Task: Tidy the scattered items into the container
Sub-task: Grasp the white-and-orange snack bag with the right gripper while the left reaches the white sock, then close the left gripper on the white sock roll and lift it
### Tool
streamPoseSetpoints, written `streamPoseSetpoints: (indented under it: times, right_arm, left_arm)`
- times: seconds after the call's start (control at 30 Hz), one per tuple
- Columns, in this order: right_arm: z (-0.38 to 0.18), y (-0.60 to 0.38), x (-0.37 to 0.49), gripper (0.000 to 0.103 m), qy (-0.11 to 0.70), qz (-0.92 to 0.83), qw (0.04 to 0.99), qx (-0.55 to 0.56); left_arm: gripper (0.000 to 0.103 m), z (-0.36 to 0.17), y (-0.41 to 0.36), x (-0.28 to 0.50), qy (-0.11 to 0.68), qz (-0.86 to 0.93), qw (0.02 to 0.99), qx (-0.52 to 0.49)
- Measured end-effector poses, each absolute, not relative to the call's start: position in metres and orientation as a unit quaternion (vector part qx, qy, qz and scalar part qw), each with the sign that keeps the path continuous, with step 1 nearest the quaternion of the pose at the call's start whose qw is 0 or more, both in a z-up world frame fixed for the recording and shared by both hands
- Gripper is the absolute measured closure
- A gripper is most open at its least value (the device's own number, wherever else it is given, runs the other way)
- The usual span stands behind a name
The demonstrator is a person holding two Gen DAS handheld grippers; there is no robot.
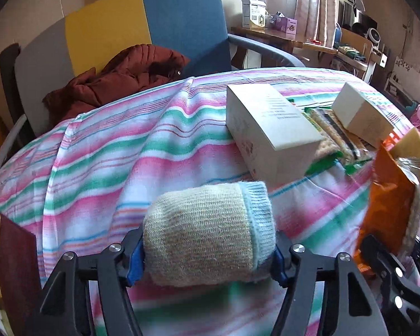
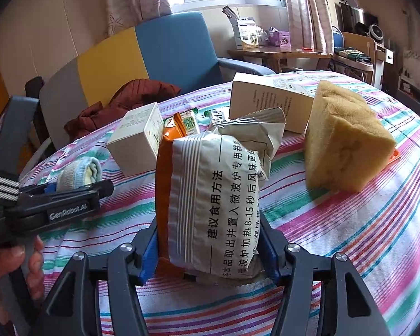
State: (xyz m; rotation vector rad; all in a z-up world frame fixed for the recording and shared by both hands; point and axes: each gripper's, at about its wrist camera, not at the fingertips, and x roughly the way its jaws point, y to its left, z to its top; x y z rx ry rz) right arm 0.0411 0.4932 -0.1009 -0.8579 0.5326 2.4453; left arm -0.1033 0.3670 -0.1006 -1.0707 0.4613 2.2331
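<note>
The left tongs (image 1: pixel 208 247) close on a rolled sock (image 1: pixel 210 232), beige with a pale blue cuff, its 2 blue pads (image 1: pixel 134 260) pressed against the roll's sides. The sock sits just above the striped cloth (image 1: pixel 103 151) that covers the desk, near the desk's front edge.

The right tongs (image 2: pixel 208 247) grip a snack packet (image 2: pixel 212 196), grey-white with black printed characters and an orange side panel. The packet stands upright between the blue pads, its crimped top leaning toward the far boxes.

Behind the packet lies a small white box (image 2: pixel 138 138), tilted on the cloth, and further back a larger white box (image 2: pixel 268 100) with fine print on its side. Green-edged wrapped snacks (image 2: pixel 190 119) lie between the 2 boxes. A yellow sponge (image 2: pixel 347 137) rests on the cloth to the right of the packet, well apart from it, with a bit of orange showing under its far edge.

In the right wrist view the left tongs appear at the left edge, held by a hand (image 2: pixel 11 263), with the sock at their tip.

Beyond the desk stands a grey, yellow and blue chair (image 1: pixel 142 28) with a rust-brown jacket (image 1: pixel 120 75) heaped on its seat.

No container can be made out in either view.
</note>
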Motion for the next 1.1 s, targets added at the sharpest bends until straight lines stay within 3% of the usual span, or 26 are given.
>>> streamPoseSetpoints:
  times: [0.7, 1.1]
  right_arm:
    - [-0.099, 0.482, 0.041, 0.043, 0.176, 0.892, 0.256, -0.328]
    - [-0.092, 0.425, 0.068, 0.044, 0.204, 0.896, 0.209, -0.335]
  left_arm:
    - [0.034, -0.098, 0.282, -0.023, 0.153, 0.848, 0.314, -0.399]
    - [0.034, -0.094, 0.247, 0.005, 0.14, 0.842, 0.341, -0.395]
